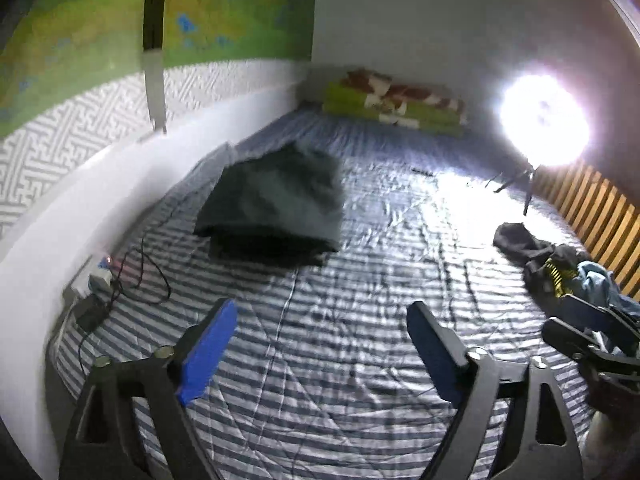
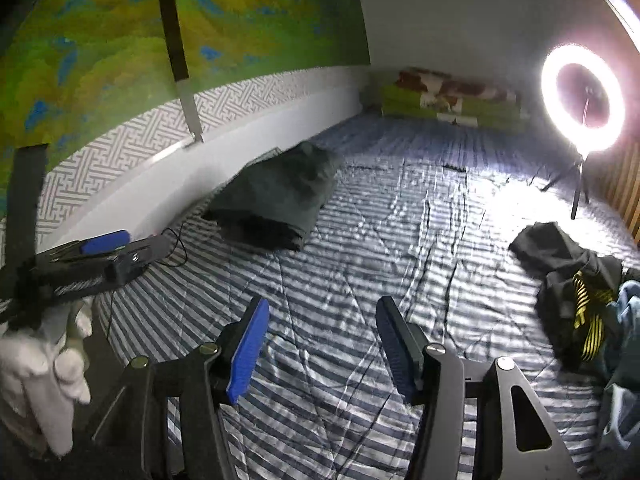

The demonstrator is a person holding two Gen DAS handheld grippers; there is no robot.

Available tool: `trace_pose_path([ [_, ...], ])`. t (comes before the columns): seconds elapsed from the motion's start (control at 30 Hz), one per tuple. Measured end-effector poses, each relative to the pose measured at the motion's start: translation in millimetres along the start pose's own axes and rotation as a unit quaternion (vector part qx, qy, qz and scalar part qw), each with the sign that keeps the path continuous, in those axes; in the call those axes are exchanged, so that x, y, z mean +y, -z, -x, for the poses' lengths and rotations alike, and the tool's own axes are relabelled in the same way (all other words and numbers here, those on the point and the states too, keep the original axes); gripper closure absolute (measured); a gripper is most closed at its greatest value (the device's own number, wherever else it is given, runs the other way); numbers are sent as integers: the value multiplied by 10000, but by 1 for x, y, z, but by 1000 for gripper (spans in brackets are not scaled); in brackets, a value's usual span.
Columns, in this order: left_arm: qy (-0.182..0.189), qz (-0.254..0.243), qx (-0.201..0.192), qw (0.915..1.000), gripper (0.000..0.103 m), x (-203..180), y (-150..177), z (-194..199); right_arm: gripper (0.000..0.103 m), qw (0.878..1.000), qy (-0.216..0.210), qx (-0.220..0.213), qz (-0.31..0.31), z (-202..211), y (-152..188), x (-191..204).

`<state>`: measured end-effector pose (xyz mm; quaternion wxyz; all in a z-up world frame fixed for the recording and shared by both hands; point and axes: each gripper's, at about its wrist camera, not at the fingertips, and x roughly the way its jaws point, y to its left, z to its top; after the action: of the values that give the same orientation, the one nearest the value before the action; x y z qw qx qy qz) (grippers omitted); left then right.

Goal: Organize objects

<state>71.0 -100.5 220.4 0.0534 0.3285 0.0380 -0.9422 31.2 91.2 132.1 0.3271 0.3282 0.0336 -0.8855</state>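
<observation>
A folded dark garment stack point(image 1: 276, 204) point(image 2: 276, 196) lies on the striped bed cover point(image 1: 360, 320) point(image 2: 352, 240) near the white wall. At the right edge lies a loose pile of clothes point(image 1: 560, 264) point(image 2: 580, 296), black, yellow-striped and light blue. My left gripper point(image 1: 322, 308) hangs above bare cover with its blue pads wide apart and nothing between them; it also shows at the left of the right wrist view point(image 2: 120, 256). My right gripper point(image 2: 324, 304) is open over the cover too, empty, and close to the loose pile point(image 1: 556, 312).
A lit ring light on a tripod point(image 1: 544, 120) point(image 2: 582, 96) stands at the far right of the bed. A green and brown folded blanket point(image 1: 396, 104) lies against the far wall. A power strip with cables point(image 1: 104, 280) sits by the left wall. Wooden slats point(image 1: 600, 208) edge the right side. A white-gloved hand point(image 2: 44, 360) holds the left gripper.
</observation>
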Motion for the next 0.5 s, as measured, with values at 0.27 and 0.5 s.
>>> trace_pose_path([
  [0.27, -57, 53, -234, 9997, 2, 4, -2, -26, 47, 9996, 234, -72, -167, -37, -9, -11],
  [0.5, -456, 66, 345, 9983, 1, 21, 24, -95, 47, 9978, 471, 420, -210, -87, 15, -32],
])
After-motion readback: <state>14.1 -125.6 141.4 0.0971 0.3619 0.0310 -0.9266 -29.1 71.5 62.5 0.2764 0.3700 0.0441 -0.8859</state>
